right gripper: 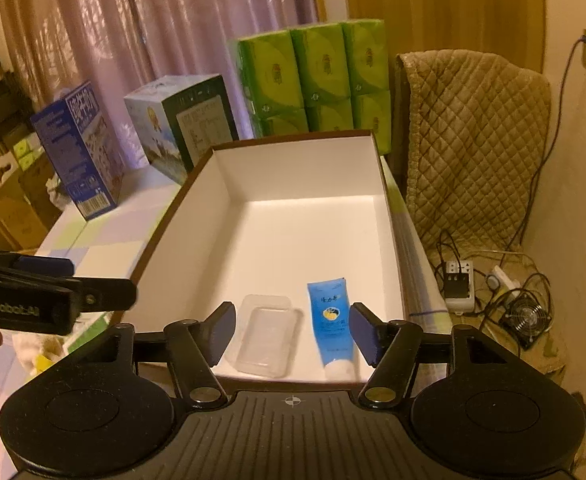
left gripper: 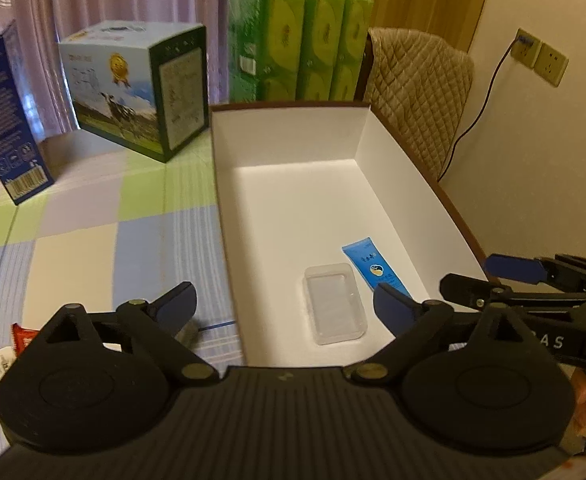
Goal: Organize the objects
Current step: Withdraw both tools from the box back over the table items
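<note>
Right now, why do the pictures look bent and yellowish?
Left wrist view: fisheye lens bows the white box edges and darkens the corners; light is warm and dim. Right wrist view: same curving, a stronger yellow cast, and the blue tube reads slightly soft.

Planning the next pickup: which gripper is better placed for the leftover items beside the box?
Left. The left gripper is open over the tablecloth, with the red packet just beside it. The right gripper, also open, faces into the box.

clear plastic tray [left gripper: 335, 304], matt white cardboard box [left gripper: 293, 136] (glossy tube [left gripper: 375, 268]).
</note>
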`<state>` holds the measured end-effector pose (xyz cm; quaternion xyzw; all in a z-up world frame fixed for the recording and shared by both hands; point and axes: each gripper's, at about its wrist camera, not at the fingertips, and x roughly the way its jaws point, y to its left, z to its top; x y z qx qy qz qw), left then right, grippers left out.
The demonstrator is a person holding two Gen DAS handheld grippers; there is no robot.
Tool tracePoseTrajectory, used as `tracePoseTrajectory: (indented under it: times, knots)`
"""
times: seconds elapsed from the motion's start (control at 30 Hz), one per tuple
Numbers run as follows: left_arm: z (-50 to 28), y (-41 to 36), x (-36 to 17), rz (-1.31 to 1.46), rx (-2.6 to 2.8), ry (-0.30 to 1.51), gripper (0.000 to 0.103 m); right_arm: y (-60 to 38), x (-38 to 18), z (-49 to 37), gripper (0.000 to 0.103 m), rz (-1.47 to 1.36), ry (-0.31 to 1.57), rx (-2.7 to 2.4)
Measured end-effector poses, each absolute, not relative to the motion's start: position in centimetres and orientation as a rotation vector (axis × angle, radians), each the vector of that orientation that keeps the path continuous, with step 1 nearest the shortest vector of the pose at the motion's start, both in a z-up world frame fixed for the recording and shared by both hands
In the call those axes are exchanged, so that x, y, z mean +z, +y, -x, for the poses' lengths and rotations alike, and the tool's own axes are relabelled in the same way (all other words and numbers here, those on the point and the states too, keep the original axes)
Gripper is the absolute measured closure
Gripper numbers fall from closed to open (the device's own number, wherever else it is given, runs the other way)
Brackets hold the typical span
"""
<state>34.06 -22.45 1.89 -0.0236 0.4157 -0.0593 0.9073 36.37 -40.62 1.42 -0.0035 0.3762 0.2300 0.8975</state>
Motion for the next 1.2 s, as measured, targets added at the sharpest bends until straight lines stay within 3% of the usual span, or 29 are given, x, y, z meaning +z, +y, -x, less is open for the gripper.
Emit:
tracePoseTrajectory:
  times: [0.27,0.53,1.2]
  knots:
    - [-29.8,-18.2,3.1,0.031,-0.13,0.813,0.001,-39.2,2.4,-32.3,0.037,-0.068,0.771,0.442]
    - [-25.6,-11.2,2.5,0.076,-0.09,0.842,0.001,-33.8,1.1,-28.6,0.036,-0.059,0.827,0.504]
    - [-18.8,-1.0,-4.8,0.14,-0.002,1.041,0.006,-24.4,-5.4,-23.6,0.036,0.005,1.029,0.604]
